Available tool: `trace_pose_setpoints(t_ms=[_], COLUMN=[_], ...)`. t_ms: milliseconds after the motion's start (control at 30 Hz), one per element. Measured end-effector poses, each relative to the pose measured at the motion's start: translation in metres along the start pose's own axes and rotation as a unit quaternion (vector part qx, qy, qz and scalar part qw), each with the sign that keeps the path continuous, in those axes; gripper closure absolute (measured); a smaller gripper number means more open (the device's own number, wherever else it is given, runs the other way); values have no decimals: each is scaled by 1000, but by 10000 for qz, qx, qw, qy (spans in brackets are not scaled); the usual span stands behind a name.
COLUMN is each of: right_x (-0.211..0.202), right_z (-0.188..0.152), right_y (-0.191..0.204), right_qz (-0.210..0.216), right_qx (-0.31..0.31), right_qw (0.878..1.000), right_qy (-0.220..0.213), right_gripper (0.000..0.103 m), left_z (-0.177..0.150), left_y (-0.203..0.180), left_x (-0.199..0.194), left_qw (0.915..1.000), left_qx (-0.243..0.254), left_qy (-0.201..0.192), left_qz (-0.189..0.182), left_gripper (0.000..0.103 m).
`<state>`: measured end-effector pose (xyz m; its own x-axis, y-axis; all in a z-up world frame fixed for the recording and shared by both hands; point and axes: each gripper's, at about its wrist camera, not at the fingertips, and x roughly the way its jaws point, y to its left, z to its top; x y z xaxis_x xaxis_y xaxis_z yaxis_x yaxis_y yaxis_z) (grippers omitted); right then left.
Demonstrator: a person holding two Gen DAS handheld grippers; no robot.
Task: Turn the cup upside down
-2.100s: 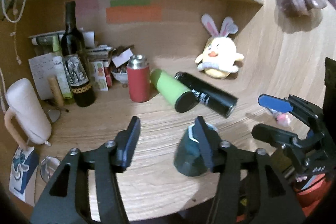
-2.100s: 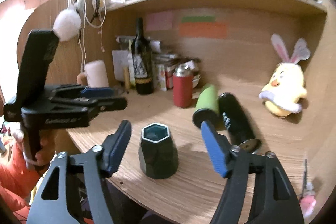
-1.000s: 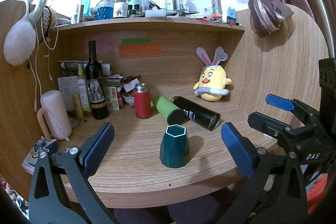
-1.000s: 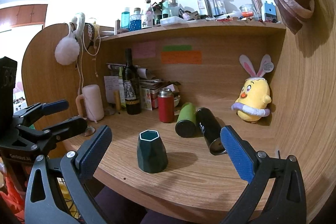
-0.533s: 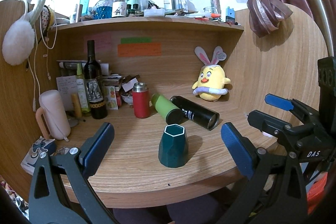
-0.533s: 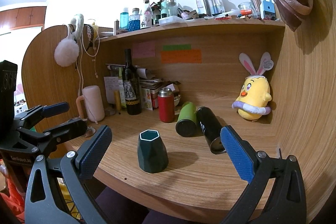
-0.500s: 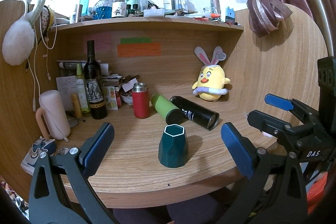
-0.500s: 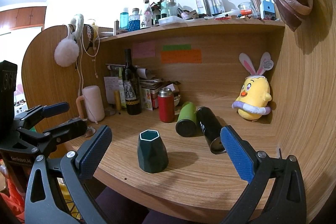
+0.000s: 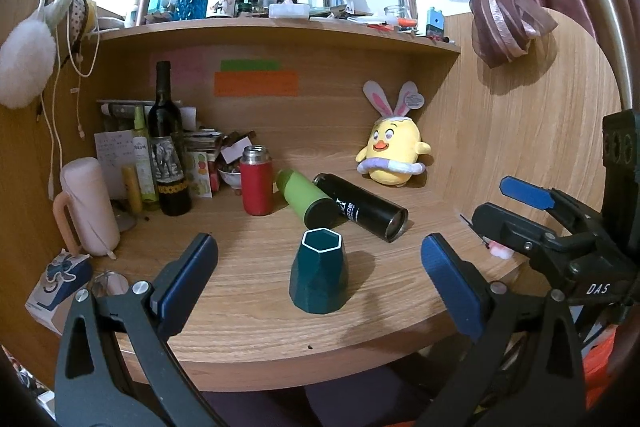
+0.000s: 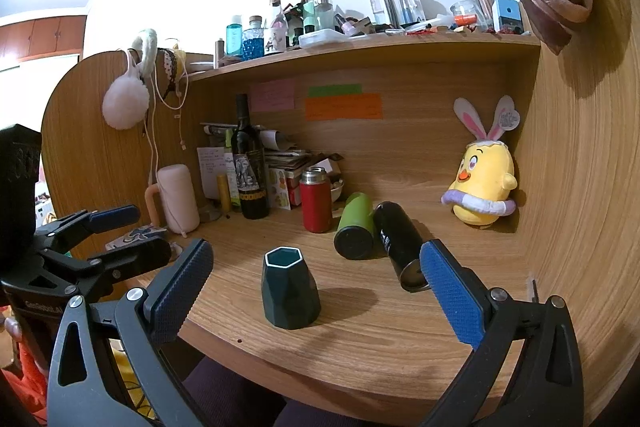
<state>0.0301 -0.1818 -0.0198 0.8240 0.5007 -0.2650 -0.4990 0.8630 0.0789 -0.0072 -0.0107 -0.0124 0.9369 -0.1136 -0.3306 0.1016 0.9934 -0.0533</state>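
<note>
A dark green faceted cup stands on the wooden desk near its front edge, its hexagonal white-rimmed opening facing up; it also shows in the right wrist view. My left gripper is open and empty, held back from the desk edge with the cup between its fingers' lines of sight. My right gripper is open and empty, also back from the cup. Each gripper shows in the other's view, the right one at the right, the left one at the left.
Behind the cup lie a green bottle and a black bottle. A red flask, a wine bottle, a pink mug and a yellow plush chick stand further back. A cluttered shelf runs above.
Both grippers have opened wide and drawn back from the cup, which stands free on the desk. Over the last half second nothing has visibly moved.
</note>
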Motion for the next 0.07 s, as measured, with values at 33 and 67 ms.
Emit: trace_pose_setpoints(t_ms=[33, 67], right_x=[0, 0], right_z=[0, 0], right_y=[0, 0], right_qz=[-2, -3], right_qx=[8, 16], right_qw=[10000, 10000], right_qy=[4, 9], right_gripper=[0, 0], left_z=[0, 0], left_y=[0, 0], left_x=[0, 0], left_qw=[10000, 10000], left_qx=[-4, -9], left_qy=[3, 10], left_qz=[3, 9], left_gripper=[0, 0])
